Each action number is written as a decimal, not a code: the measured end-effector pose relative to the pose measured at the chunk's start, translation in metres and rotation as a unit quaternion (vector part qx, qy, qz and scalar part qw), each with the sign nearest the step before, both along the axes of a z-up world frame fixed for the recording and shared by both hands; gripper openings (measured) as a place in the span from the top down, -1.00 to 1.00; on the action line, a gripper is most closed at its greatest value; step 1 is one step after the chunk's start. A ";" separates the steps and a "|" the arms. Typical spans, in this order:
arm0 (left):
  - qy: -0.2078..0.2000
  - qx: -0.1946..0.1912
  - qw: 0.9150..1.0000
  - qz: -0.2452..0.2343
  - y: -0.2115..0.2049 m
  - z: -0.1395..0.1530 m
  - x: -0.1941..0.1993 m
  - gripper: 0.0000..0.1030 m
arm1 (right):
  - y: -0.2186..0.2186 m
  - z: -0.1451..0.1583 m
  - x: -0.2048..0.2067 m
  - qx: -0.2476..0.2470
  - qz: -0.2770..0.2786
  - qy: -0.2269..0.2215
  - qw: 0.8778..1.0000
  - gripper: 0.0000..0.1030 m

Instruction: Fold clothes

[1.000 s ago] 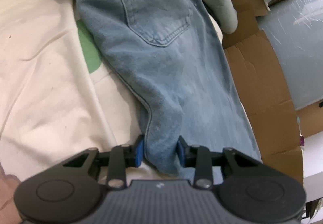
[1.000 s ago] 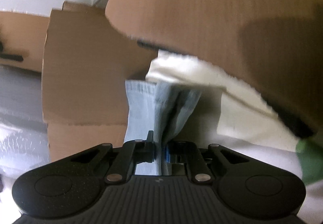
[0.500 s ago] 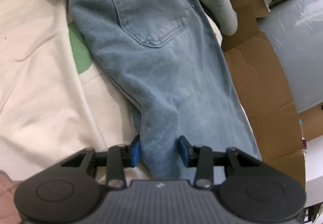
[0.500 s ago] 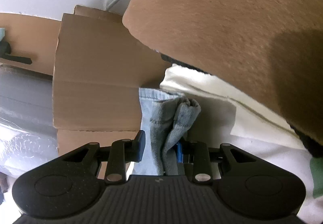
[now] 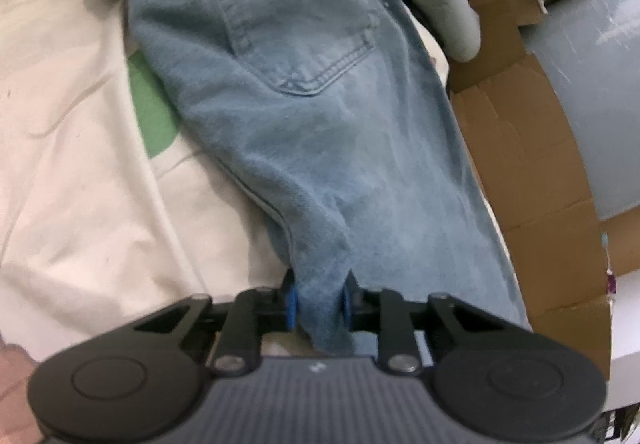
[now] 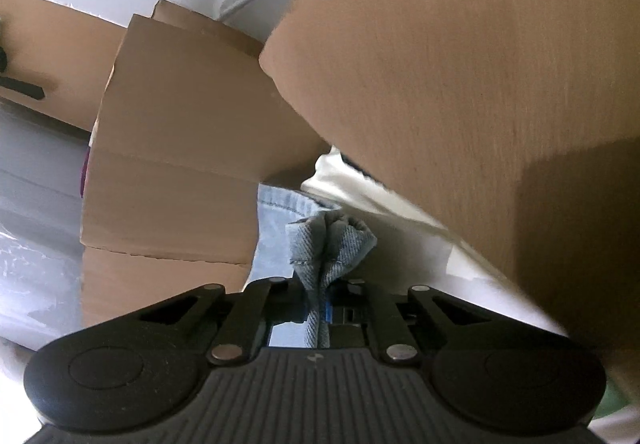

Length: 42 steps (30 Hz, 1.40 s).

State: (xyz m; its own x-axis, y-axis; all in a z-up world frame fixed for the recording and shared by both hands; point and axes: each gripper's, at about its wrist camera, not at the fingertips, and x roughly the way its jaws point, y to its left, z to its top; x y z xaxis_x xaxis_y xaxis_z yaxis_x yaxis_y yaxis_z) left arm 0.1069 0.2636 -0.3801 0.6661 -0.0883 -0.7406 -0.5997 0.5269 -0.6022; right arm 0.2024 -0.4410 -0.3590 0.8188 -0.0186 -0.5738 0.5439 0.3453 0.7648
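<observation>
Light blue jeans (image 5: 304,92) lie back pocket up along a cream sheet, the leg running toward the left wrist camera. My left gripper (image 5: 319,306) straddles a raised fold of the leg near its inner seam. Its jaws are closing, and the blue pads (image 5: 292,308) press the denim from both sides. In the right wrist view, the jeans hem (image 6: 336,240) is bunched into a knot. My right gripper (image 6: 320,296) is shut on it, and the cloth stands up between the fingers.
A cream bedsheet (image 5: 80,164) with a green patch lies left of the jeans. Flattened cardboard (image 5: 532,172) and a grey plastic-wrapped bulk (image 5: 592,76) border the right. A cardboard box (image 6: 176,148) and a large brown panel (image 6: 460,84) crowd the right gripper.
The left jaws widened a little, then came in on the denim fold. The right jaws opened, then shut on the bunched hem, and the right gripper rose slightly.
</observation>
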 end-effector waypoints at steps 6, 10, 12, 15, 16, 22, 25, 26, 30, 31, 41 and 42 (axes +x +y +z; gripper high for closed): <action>0.022 0.014 0.999 -0.030 0.003 0.036 0.012 0.63 | 0.003 0.028 -0.004 -0.010 0.013 0.004 1.000 0.89; 0.034 0.022 0.998 -0.044 0.006 0.054 0.011 0.64 | 0.003 0.043 -0.018 0.000 0.014 0.008 1.000 0.89; 0.040 0.023 0.998 -0.050 0.007 0.060 0.008 0.64 | 0.004 0.052 -0.030 0.000 0.017 0.012 1.000 0.89; 0.051 0.026 0.997 -0.057 0.008 0.066 0.003 0.64 | -0.012 0.057 -0.047 0.001 0.020 0.019 1.000 0.89; 0.054 0.026 0.996 -0.059 0.008 0.069 0.002 0.64 | -0.015 0.056 -0.053 0.002 0.020 0.022 1.000 0.89; 0.058 0.032 0.995 -0.073 0.008 0.084 -0.011 0.64 | -0.005 0.057 -0.097 -0.008 0.025 0.041 0.999 0.89; 0.060 0.027 0.994 -0.082 0.009 0.090 -0.018 0.64 | -0.013 0.066 -0.109 -0.012 0.027 0.044 0.999 0.89; 0.061 0.027 0.994 -0.083 0.008 0.092 -0.021 0.64 | -0.013 0.070 -0.117 -0.014 0.027 0.045 0.999 0.89; 0.067 0.028 0.993 -0.092 -0.002 0.101 -0.031 0.64 | -0.015 0.086 -0.147 -0.020 0.027 0.051 0.998 0.89; 0.068 0.027 0.993 -0.095 -0.004 0.103 -0.034 0.64 | -0.016 0.089 -0.153 -0.020 0.026 0.051 0.998 0.89; 0.081 0.017 0.990 -0.113 -0.026 0.106 -0.057 0.65 | -0.025 0.109 -0.217 -0.028 0.010 0.059 0.998 0.89; 0.081 0.016 0.990 -0.117 -0.027 0.106 -0.058 0.65 | -0.026 0.109 -0.224 -0.029 0.006 0.060 0.998 0.89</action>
